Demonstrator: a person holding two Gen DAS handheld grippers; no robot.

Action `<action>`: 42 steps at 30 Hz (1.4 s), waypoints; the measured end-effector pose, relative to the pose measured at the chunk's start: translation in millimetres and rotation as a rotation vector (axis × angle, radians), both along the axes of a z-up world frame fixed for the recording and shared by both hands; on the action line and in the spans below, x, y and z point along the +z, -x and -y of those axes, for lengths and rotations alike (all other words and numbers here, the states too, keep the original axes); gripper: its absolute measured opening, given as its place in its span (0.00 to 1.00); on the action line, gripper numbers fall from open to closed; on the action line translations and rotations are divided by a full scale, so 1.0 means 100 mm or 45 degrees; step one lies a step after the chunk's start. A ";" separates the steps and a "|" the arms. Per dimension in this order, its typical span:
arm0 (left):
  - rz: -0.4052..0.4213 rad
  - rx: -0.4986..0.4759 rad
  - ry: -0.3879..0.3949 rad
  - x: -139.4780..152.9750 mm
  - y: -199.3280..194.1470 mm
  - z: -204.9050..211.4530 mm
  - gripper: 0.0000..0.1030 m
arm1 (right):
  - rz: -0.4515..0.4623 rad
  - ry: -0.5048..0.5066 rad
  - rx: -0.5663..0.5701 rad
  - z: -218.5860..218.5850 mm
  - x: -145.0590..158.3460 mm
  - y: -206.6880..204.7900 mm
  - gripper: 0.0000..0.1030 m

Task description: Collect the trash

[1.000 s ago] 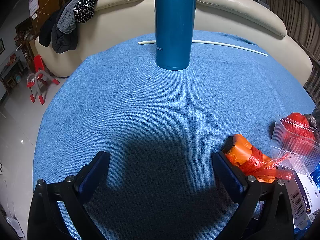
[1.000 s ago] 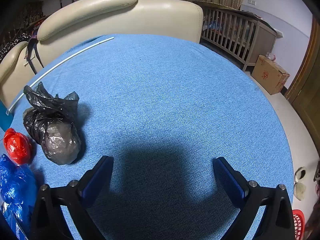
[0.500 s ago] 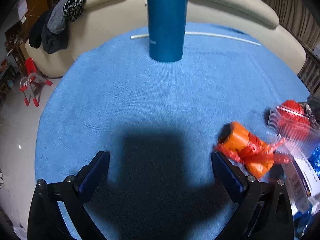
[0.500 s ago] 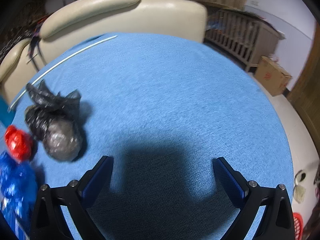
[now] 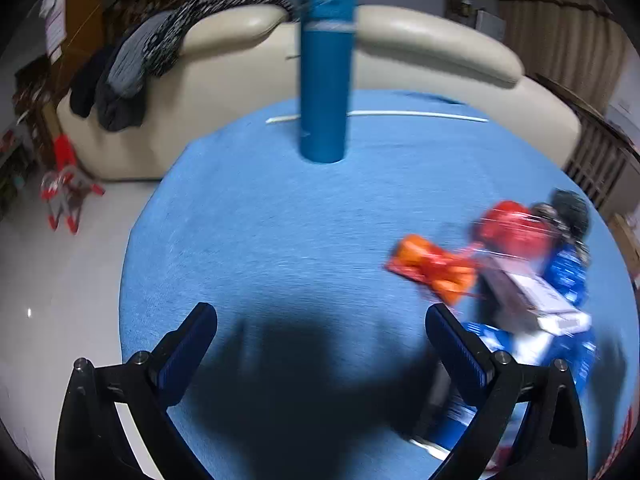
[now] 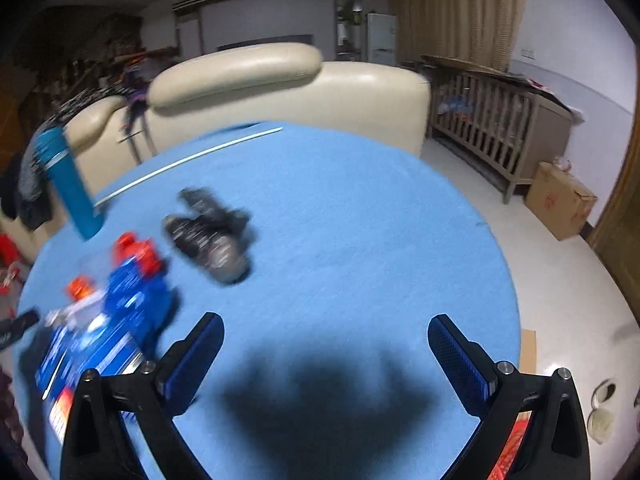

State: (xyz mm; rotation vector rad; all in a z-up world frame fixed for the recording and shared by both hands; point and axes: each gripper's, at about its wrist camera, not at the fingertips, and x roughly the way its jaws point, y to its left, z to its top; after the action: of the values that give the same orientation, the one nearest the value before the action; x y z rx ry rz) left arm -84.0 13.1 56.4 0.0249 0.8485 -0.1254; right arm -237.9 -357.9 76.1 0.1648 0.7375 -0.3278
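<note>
Trash lies on a round blue table (image 5: 280,232). In the left wrist view an orange wrapper (image 5: 434,270) lies right of centre, with a red bag in a clear box (image 5: 508,228), a white-labelled packet (image 5: 536,304) and blue packaging (image 5: 568,268) beside it. My left gripper (image 5: 320,322) is open and empty, above the table, left of the trash. In the right wrist view a black bag (image 6: 212,236) lies left of centre, with the red bag (image 6: 136,254) and blue packaging (image 6: 132,304) further left. My right gripper (image 6: 326,332) is open and empty, above the table. Both views are blurred.
A tall blue bottle (image 5: 326,72) stands at the table's far side, seen also in the right wrist view (image 6: 70,184). A white stick (image 5: 416,115) lies behind it. A cream sofa (image 5: 400,40) stands beyond the table. A crib (image 6: 496,128) and cardboard box (image 6: 560,204) stand at right.
Both grippers have pulled back and risen, so more of the table and room shows. The trash pile now sits further from each gripper. Both grippers stay open.
</note>
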 end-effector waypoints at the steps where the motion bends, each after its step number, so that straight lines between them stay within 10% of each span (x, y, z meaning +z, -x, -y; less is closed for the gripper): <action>1: 0.015 -0.019 -0.011 0.03 0.03 0.05 1.00 | 0.002 -0.007 0.013 -0.03 0.00 0.03 1.00; 24: 0.149 -0.231 0.011 0.44 1.08 0.39 1.00 | 0.201 0.045 0.045 -0.69 0.39 1.22 1.00; 42: 0.146 -0.225 -0.009 0.40 1.25 0.39 1.00 | 0.155 0.028 0.064 -0.78 0.18 1.37 1.00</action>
State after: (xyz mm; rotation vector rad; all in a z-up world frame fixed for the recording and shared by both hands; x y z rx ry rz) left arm -208.8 -25.9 96.0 0.1131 0.7310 -0.2848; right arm -374.9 -279.7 93.6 0.1442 0.6168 -0.2757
